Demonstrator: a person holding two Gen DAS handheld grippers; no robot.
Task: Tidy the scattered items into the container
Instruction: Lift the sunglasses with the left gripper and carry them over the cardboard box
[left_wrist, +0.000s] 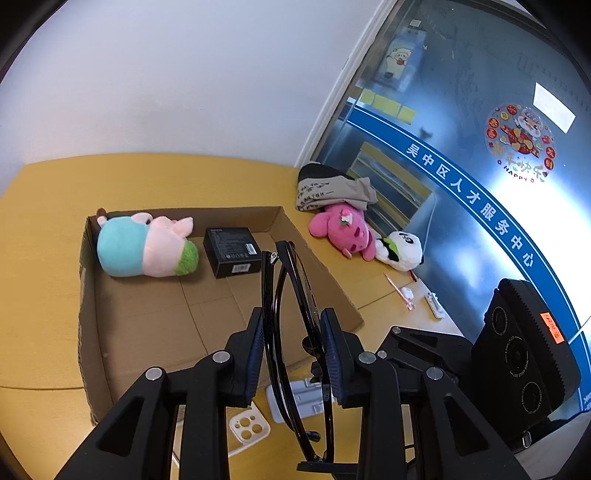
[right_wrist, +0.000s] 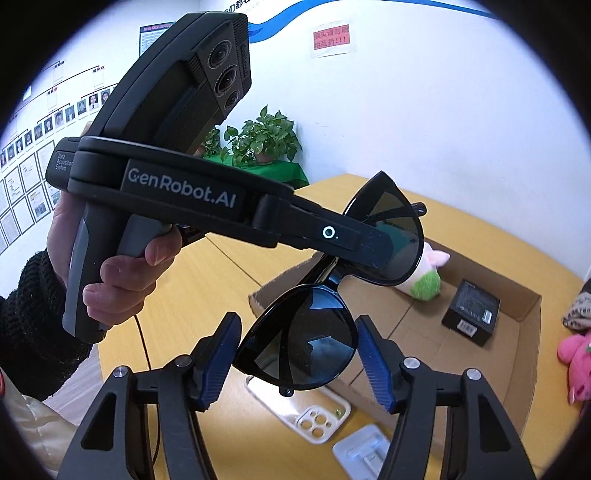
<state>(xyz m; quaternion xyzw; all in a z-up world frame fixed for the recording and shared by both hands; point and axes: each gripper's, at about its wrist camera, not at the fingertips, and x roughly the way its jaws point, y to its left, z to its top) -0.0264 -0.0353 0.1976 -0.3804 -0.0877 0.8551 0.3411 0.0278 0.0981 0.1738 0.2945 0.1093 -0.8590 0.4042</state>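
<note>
The sunglasses (left_wrist: 291, 332) were clamped by the left gripper (left_wrist: 293, 347); the right gripper (right_wrist: 297, 363) fingers stood open around one lens, not touching. They should be lowered gently into the cardboard box (left_wrist: 332, 280).

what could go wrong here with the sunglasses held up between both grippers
1. The left gripper pinches the sunglasses by thin frame edges only, so they might twist or slip out.
2. The right gripper brackets one lens with its pads seemingly apart from it; closing there could smudge or stress it.
3. A drop might miss the cardboard box and hit the phone case below.
</note>
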